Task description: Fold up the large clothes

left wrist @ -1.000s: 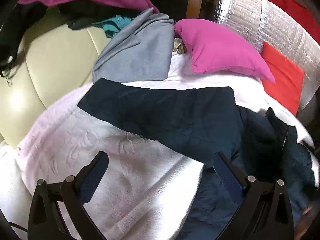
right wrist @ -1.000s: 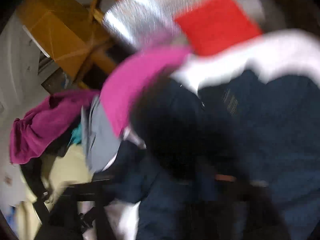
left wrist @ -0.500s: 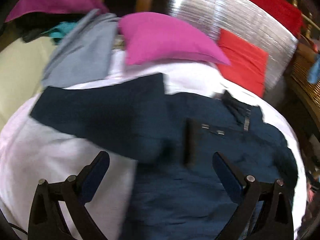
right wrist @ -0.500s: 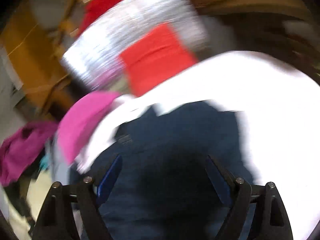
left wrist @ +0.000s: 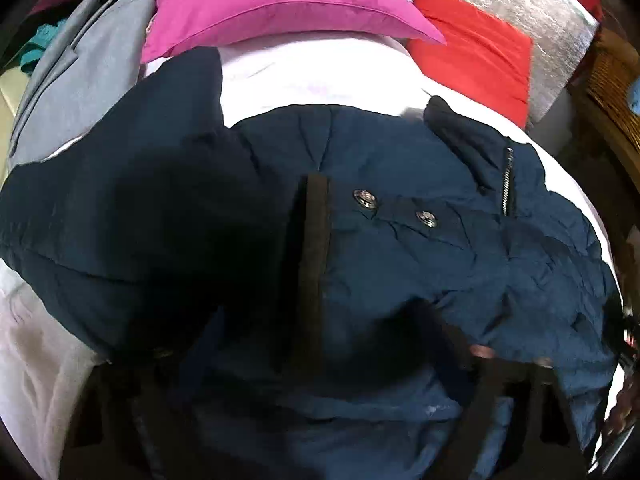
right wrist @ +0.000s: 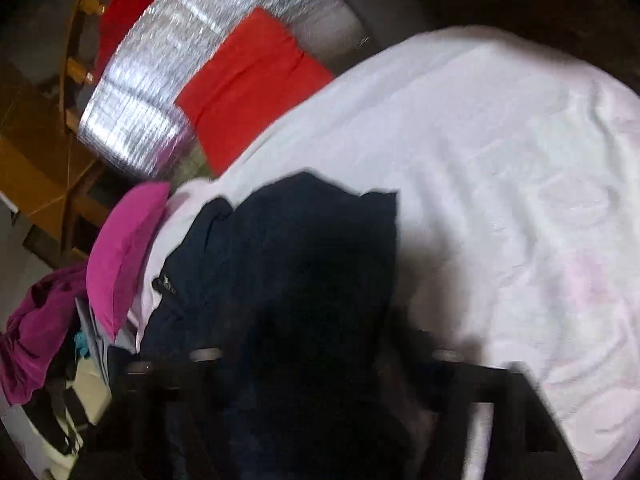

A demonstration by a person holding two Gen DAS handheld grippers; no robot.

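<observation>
A navy padded jacket (left wrist: pixel 400 264) lies spread on a white blanket (left wrist: pixel 320 72), one sleeve folded across its left side. A dark band, two metal snaps and a zip show on its front. My left gripper (left wrist: pixel 308 344) hangs low over the jacket's near part. Its blurred jaws are closing but still stand wide, with flat fabric between them. In the right wrist view the jacket (right wrist: pixel 304 248) fills the lower left. My right gripper (right wrist: pixel 326 344) is over its near edge, jaws closing with dark fabric between them. Blur hides whether the pads press.
A pink pillow (left wrist: pixel 272 4), a red cushion (left wrist: pixel 476 52) and a silver padded panel (left wrist: pixel 560 28) stand behind the jacket. A grey garment (left wrist: pixel 80 80) lies at the left. Bare blanket (right wrist: pixel 500 160) stretches to the right. A magenta garment (right wrist: pixel 36 340) is heaped at the far left.
Both grippers came down closer to the jacket. The left view swung from the sleeve to the jacket's front. Both pairs of jaws have narrowed, the right pair more.
</observation>
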